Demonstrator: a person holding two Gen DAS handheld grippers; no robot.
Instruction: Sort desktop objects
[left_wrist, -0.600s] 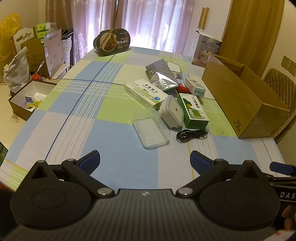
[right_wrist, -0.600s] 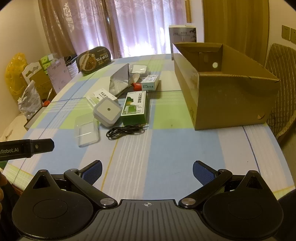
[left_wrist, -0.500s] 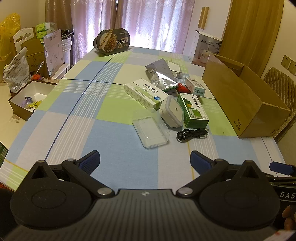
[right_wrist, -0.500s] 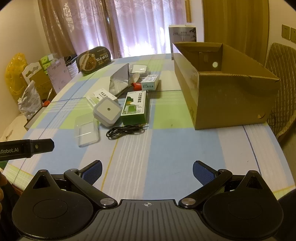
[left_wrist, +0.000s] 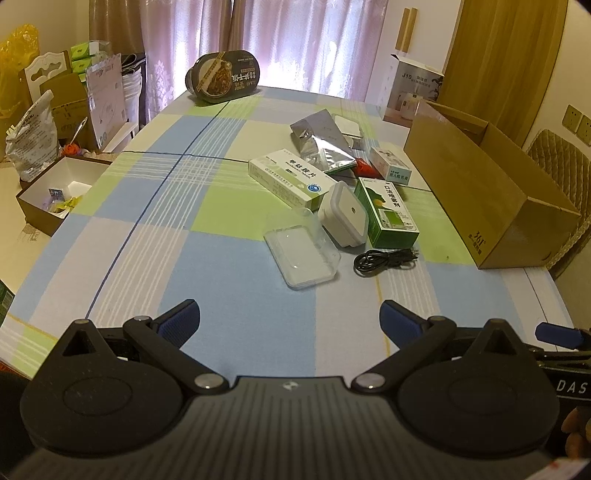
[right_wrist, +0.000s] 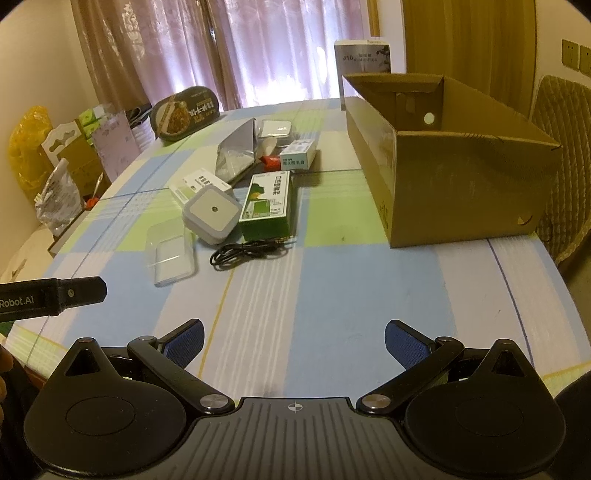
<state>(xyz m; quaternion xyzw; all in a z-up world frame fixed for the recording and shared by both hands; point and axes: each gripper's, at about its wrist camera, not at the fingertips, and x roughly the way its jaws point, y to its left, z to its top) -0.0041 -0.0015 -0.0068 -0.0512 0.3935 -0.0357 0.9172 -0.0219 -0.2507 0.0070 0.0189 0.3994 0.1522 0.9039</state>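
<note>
A heap of small things lies mid-table: a clear plastic case (left_wrist: 302, 254) (right_wrist: 170, 255), a white square night light (left_wrist: 342, 218) (right_wrist: 211, 213), a green box (left_wrist: 388, 212) (right_wrist: 266, 206), a coiled black cable (left_wrist: 384, 258) (right_wrist: 247, 251), a long white medicine box (left_wrist: 290, 177), a silver foil bag (left_wrist: 321, 142) (right_wrist: 238, 153) and a small white box (left_wrist: 389, 165) (right_wrist: 298, 156). An open cardboard box (left_wrist: 484, 188) (right_wrist: 443, 155) stands to their right. My left gripper (left_wrist: 290, 321) and right gripper (right_wrist: 293, 338) both hover open and empty over the near table edge, well short of the heap.
A dark oval food tub (left_wrist: 221, 79) (right_wrist: 184, 112) leans at the table's far end. A humidifier carton (right_wrist: 364, 61) stands behind the cardboard box. Off the left edge are a white open box (left_wrist: 55, 194), bags and cartons. A woven chair (right_wrist: 565, 155) is at the right.
</note>
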